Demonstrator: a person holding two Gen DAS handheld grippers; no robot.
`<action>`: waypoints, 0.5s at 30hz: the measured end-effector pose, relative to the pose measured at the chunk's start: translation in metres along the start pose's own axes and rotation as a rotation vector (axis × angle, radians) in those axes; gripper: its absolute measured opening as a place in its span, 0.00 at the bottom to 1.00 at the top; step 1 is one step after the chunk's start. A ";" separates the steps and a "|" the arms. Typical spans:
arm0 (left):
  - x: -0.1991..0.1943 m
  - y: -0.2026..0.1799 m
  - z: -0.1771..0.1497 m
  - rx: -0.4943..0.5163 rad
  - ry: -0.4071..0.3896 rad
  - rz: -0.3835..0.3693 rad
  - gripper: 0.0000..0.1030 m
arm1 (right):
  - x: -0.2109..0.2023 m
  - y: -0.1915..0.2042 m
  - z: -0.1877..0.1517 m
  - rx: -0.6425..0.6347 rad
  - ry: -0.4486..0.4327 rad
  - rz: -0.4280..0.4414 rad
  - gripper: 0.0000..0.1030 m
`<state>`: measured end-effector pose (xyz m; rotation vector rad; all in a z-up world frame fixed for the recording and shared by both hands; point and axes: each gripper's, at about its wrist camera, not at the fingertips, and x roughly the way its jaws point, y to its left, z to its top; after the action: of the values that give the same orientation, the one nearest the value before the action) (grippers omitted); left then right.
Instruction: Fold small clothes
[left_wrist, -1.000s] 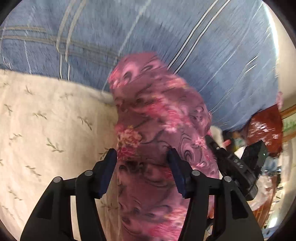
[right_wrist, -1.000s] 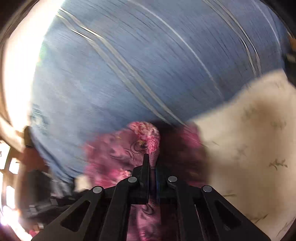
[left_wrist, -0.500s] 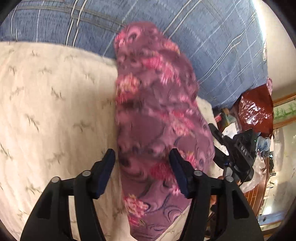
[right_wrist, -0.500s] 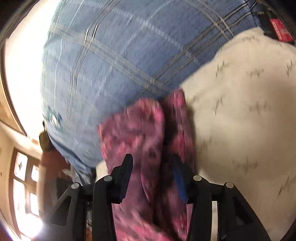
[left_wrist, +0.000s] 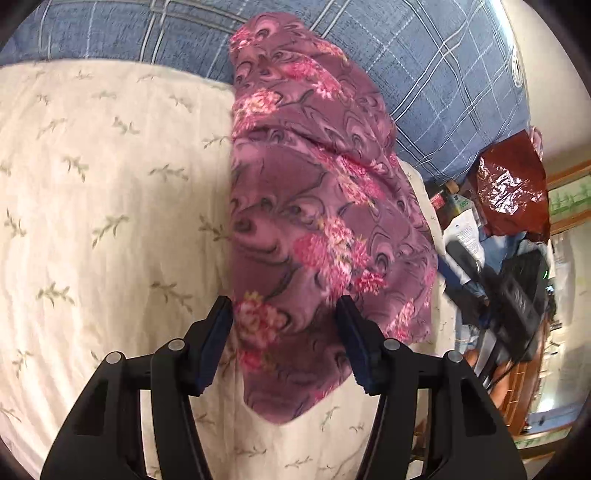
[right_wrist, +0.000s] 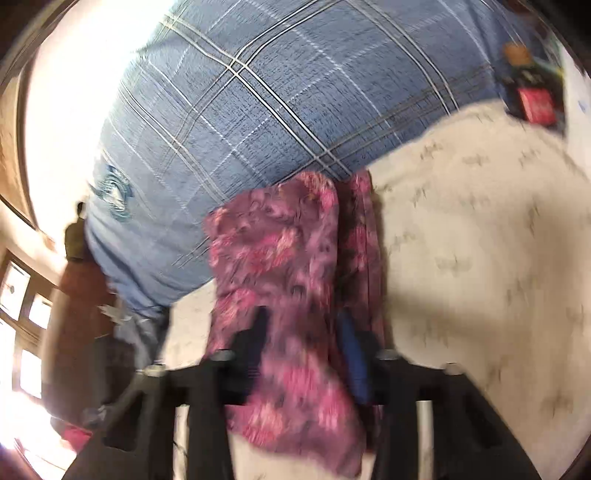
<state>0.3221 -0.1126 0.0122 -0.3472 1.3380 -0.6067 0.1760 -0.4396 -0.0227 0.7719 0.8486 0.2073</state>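
Now the purple floral garment (left_wrist: 314, 229) lies folded lengthwise on the cream sheet (left_wrist: 110, 221), its far end on the blue plaid quilt (left_wrist: 424, 74). Left gripper (left_wrist: 282, 332) hovers spread above its near end, gripping nothing. Right gripper (right_wrist: 303, 350) is opening, cloth seen between its fingers, unpinched.

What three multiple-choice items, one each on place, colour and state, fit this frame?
1. Where does the garment lie?
A. on the cream sheet, its far end on the blue plaid cover
B. on a floor
C. in a basket

2. What colour is the garment?
A. green
B. purple with pink flowers
C. white

3. How does the left tool stand?
A. shut on the garment
B. out of view
C. fingers apart over the garment

A: cream below, plaid at the far end.
B: the print shows it.
C: its pads do not press the cloth.
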 end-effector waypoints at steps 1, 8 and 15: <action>0.003 0.001 -0.002 -0.007 0.008 -0.008 0.55 | 0.003 0.000 -0.008 0.009 0.024 0.011 0.50; 0.012 -0.012 -0.016 -0.008 -0.011 0.002 0.52 | -0.011 0.019 -0.034 -0.109 0.056 -0.014 0.07; 0.002 0.003 -0.024 0.005 -0.004 -0.016 0.51 | 0.006 0.013 -0.028 -0.118 0.106 -0.207 0.17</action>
<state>0.2999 -0.1086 0.0038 -0.3551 1.3301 -0.6226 0.1605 -0.4128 -0.0292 0.5625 1.0015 0.1139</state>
